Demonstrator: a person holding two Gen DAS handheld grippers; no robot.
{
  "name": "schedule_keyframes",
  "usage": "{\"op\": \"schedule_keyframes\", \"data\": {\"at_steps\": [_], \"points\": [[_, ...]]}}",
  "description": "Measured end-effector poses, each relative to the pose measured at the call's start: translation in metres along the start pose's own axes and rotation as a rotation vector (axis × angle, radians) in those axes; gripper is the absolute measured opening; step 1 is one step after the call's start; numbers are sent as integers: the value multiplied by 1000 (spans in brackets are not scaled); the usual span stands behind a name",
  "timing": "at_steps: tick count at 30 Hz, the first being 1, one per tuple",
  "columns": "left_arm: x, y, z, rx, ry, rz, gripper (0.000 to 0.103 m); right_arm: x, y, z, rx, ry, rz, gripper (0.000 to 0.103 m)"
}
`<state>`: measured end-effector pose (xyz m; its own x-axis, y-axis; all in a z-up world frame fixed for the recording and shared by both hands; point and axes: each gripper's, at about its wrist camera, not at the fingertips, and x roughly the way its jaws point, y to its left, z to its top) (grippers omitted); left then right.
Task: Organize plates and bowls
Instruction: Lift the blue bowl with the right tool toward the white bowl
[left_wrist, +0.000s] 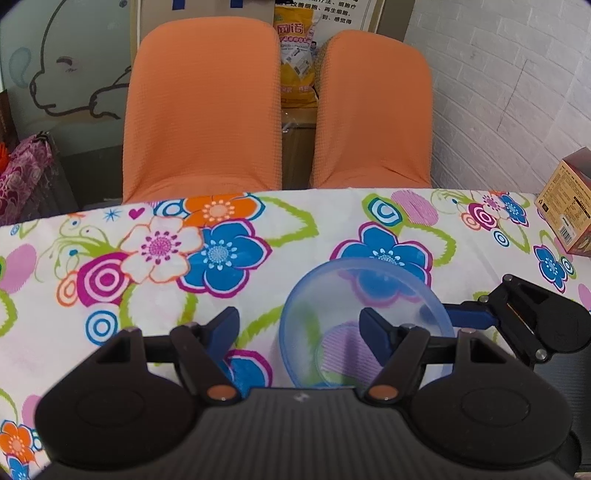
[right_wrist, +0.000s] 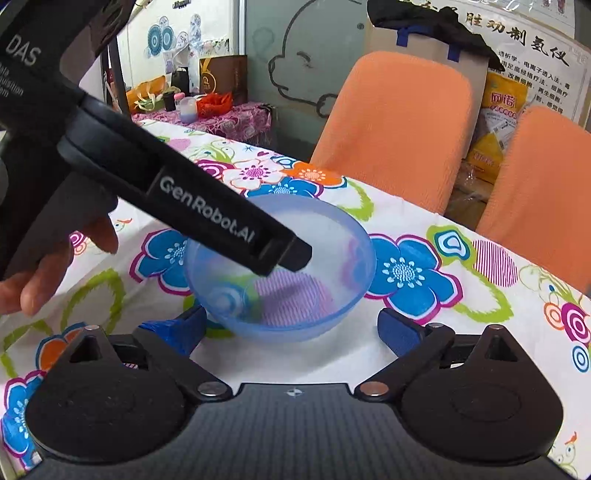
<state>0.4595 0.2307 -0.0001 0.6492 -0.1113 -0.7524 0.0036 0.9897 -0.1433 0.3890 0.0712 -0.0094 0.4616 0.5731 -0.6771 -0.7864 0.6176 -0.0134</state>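
Resting on the flowered cloth of the surface (left_wrist: 295, 221), a clear blue bowl (right_wrist: 288, 295) sat upright and empty near the far edge. The left gripper (left_wrist: 299, 328) stood wide open, its right finger (left_wrist: 376, 332) reaching over the rim into the bowl, its left finger outside the bowl wall — nothing was clamped. The right gripper (right_wrist: 291, 328) was also spread wide, its blue-tipped fingers (right_wrist: 173, 332) on either side of the bowl's near wall; contact could not be judged. In the right wrist view a hand (right_wrist: 55, 266) held the left tool's handle. Two orange chairs (left_wrist: 203, 110) stood just beyond the surface — a small carton (left_wrist: 569, 206) sat at its right end.
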Motion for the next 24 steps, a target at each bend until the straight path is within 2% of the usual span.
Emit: {"op": "schedule_keyframes", "data": {"at_steps": [6, 7, 8, 10, 16, 20, 24], "points": [[10, -1, -3, -2, 3, 25, 72, 1, -4, 2, 24, -42, 27, 81], [9, -2, -3, -1, 0, 36, 61, 1, -3, 5, 21, -57, 27, 80], [8, -4, -3, 4, 4, 40, 45, -2, -2, 7, 14, -74, 28, 79], [3, -5, -2, 5, 10, 30, 31, -7, 0, 13, 10, -105, 39, 79], [-44, -22, 0, 30, -57, 17, 31, -45, 12, 19, -45, -177, 13, 79], [-89, -46, -6, 49, -101, -3, 31, -92, 21, 19, -70, -197, -6, 79], [-135, -83, -26, 81, -136, -47, 31, -149, 35, 2, -93, -207, -41, 79]]}}
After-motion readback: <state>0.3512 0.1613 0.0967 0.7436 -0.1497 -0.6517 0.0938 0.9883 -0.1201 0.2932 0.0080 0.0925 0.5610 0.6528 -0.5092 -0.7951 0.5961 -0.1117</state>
